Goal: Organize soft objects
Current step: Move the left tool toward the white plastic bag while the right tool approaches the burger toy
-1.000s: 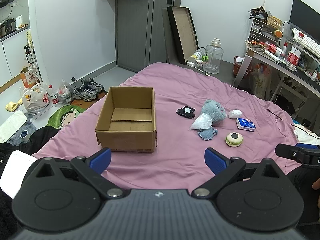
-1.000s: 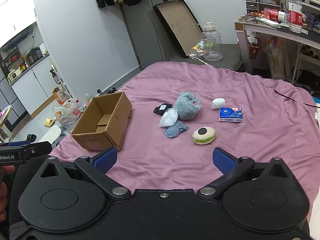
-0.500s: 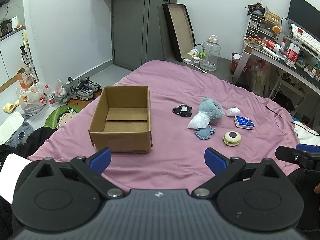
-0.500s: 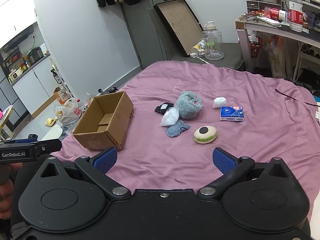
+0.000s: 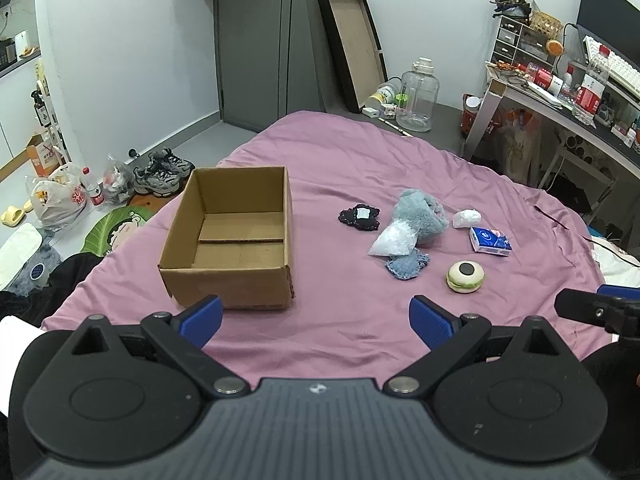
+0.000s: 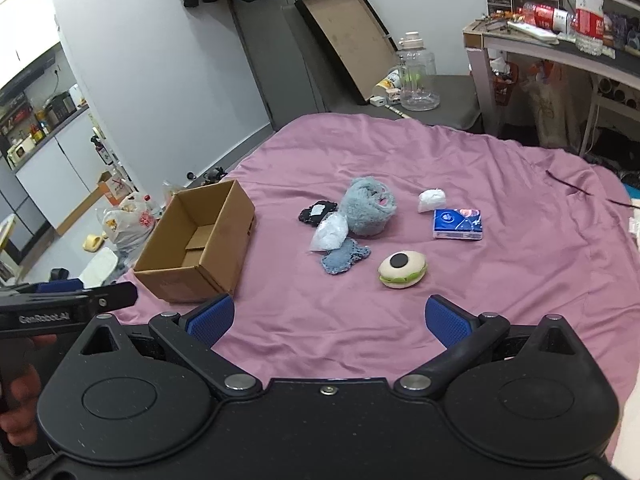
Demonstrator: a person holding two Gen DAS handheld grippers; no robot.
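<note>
An open, empty cardboard box [image 5: 232, 240] [image 6: 198, 246] sits on the purple bedsheet [image 5: 344, 308]. Right of it lie a fuzzy grey-blue plush [image 5: 420, 214] [image 6: 368, 206], a black pouch [image 5: 359, 217], a clear plastic bag [image 5: 394, 240], a blue knitted cloth [image 5: 407, 265] [image 6: 344, 257], a burger-shaped squishy [image 5: 465, 276] [image 6: 403, 269], a blue tissue pack [image 5: 490, 241] [image 6: 458, 224] and a white wad [image 5: 466, 218]. My left gripper [image 5: 316, 320] is open and empty, near the box's front. My right gripper [image 6: 330, 320] is open and empty, short of the squishy.
A desk [image 5: 560, 104] with clutter stands at the right. A water jug [image 5: 418, 96] and a leaning frame [image 5: 352, 48] are beyond the bed. Shoes [image 5: 164, 170] and bags [image 5: 60, 200] lie on the floor at left.
Both grippers have moved a little forward over the bed, and the box and objects appear slightly closer. Both stay open and empty.
</note>
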